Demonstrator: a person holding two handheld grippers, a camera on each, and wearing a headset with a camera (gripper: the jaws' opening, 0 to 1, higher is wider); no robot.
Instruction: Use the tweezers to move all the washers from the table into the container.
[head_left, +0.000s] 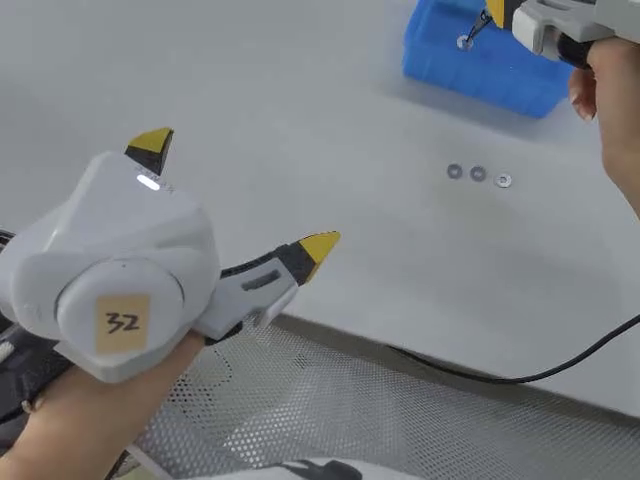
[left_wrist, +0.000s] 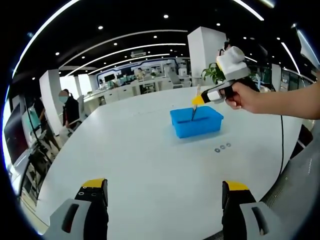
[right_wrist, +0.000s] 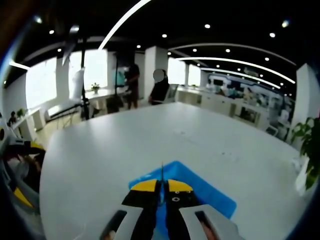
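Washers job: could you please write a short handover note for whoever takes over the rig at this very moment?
Left gripper: jaws open, empty, low over the near edge of the table.
Right gripper: shut on the tweezers, whose tip is over the blue container with what looks like a washer in it.
Done: cannot tell what the container already holds.
Left: drop that one, then move the three washers lying in a row on the table.

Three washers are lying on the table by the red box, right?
Not quite: the box is blue, not red, as the head view shows. The three washers do lie on the table near it.
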